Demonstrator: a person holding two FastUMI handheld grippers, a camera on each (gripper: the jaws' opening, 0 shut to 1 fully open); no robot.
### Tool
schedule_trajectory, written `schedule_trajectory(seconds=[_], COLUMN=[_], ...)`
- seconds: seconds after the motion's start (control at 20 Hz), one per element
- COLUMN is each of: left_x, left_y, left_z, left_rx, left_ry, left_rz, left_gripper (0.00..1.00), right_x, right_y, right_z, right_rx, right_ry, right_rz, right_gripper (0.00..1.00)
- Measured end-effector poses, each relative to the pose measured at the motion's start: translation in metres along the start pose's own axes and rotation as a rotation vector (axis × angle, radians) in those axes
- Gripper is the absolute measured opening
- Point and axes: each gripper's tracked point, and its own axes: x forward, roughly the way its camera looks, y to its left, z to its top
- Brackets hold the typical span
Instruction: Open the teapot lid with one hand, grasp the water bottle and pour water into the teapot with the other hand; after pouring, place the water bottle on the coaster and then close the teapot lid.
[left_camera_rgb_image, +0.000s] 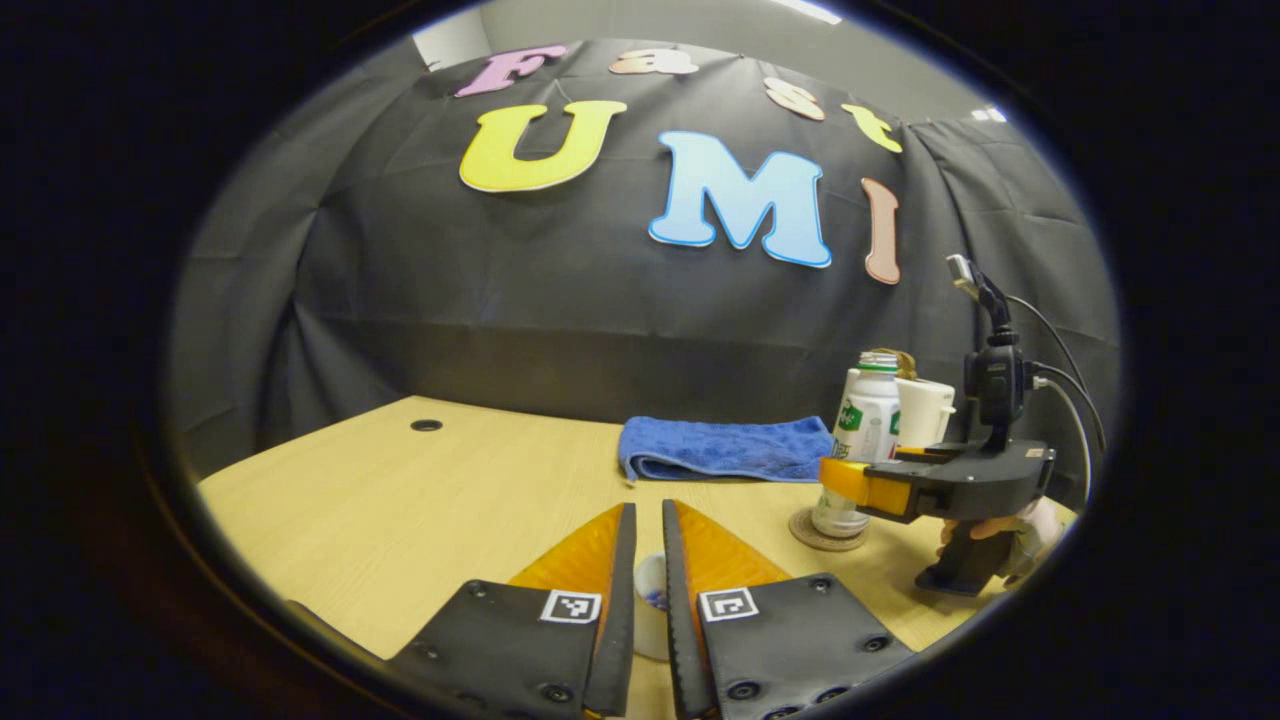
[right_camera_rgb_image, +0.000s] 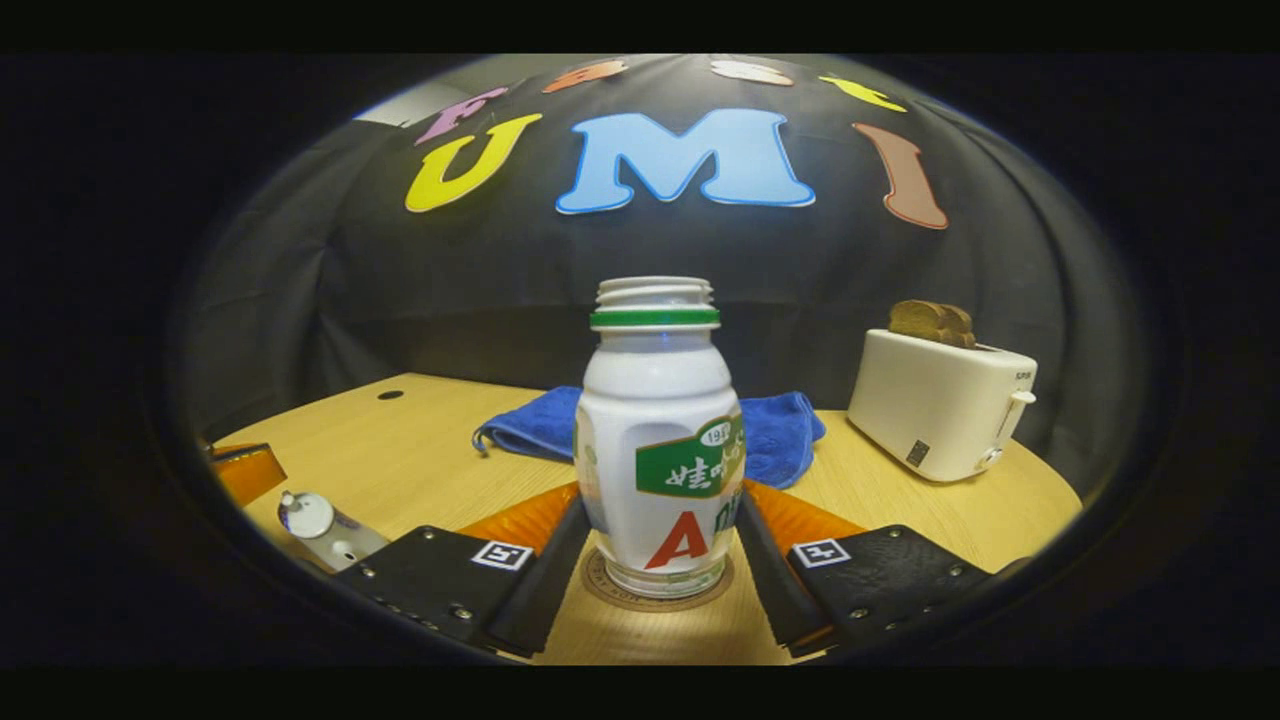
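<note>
Low in the left gripper view, your left tool (left_camera_rgb_image: 648, 520) points forward over the wooden tabletop (left_camera_rgb_image: 400, 500), its two fingers drawn close with only a narrow slot between them; a small white piece of the teapot lid (left_camera_rgb_image: 650, 580) shows in that slot, but you cannot tell from here whether the fingers actually press on it. At the right of that view, your right tool (left_camera_rgb_image: 845, 480) sits level at the water bottle (left_camera_rgb_image: 866, 420), with a hand (left_camera_rgb_image: 1005, 535) under its body. The bottle stands upright on the round coaster (left_camera_rgb_image: 826, 535), and a white toaster (left_camera_rgb_image: 925, 410) peeks out just behind it. A folded blue towel (left_camera_rgb_image: 725, 450) lies at the far middle of the tabletop. In the right gripper view, the bottle (right_camera_rgb_image: 655, 450) fills the centre, cap off, its open neck at the top, its base resting on the coaster (right_camera_rgb_image: 655, 590). Your right tool (right_camera_rgb_image: 655, 560) has one finger on each side of the bottle's lower body, apparently touching it, so it looks clenched on the bottle. At the lower left of this view you can see the teapot (right_camera_rgb_image: 320, 525) on the tabletop, lid knob up, with the other tool's edge just above it. At the right, the toaster (right_camera_rgb_image: 940, 400) holds slices of bread (right_camera_rgb_image: 932, 322), and the towel (right_camera_rgb_image: 540, 425) spreads behind the bottle.
</note>
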Motion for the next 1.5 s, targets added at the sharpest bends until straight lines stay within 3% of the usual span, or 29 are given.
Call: schedule_trajectory(seconds=[0.3, 0.45, 0.5, 0.85, 0.9, 1.15, 1.3, 1.35, 1.4, 1.5], left_x=[0.001, 0.0, 0.0, -0.004, -0.005, -0.026, -0.048, -0.057, -0.066, -0.083], left_y=[-0.001, -0.001, 0.0, -0.004, -0.006, -0.016, -0.016, -0.021, -0.027, -0.042], left_z=[-0.002, -0.003, -0.002, 0.004, 0.005, 0.026, 0.02, 0.017, 0.014, 0.009], left_rx=[0.0, 0.003, 0.003, 0.012, 0.017, 0.043, 0.028, 0.019, 0.014, 0.026], left_ry=[0.007, 0.01, 0.01, -0.013, -0.015, -0.113, -0.105, -0.1, -0.095, -0.096], left_rz=[0.002, 0.005, 0.007, 0.004, 0.002, -0.009, 0.015, 0.012, 0.008, 0.003], left_gripper=[0.29, 0.29, 0.22, 0.22, 0.29, 0.29, 0.29, 0.15, 0.22, 0.22], right_x=[-0.001, -0.003, -0.004, -0.022, -0.028, -0.07, -0.104, -0.117, -0.131, -0.158], right_y=[0.001, 0.004, 0.004, -0.003, -0.004, -0.015, -0.022, -0.023, -0.023, -0.022], right_z=[-0.002, -0.007, -0.007, -0.004, -0.005, -0.009, -0.007, -0.006, -0.009, -0.011], right_rx=[-0.007, 0.014, 0.022, 0.042, 0.038, 0.047, 0.041, 0.047, 0.058, 0.08], right_ry=[0.004, 0.015, 0.01, -0.013, -0.015, -0.048, -0.081, -0.097, -0.111, -0.141], right_rz=[0.012, 0.029, 0.03, 0.015, 0.015, -0.002, -0.025, -0.036, -0.046, -0.075], right_gripper=[0.82, 0.95, 0.95, 0.95, 0.95, 0.96, 0.96, 0.95, 0.96, 0.95])
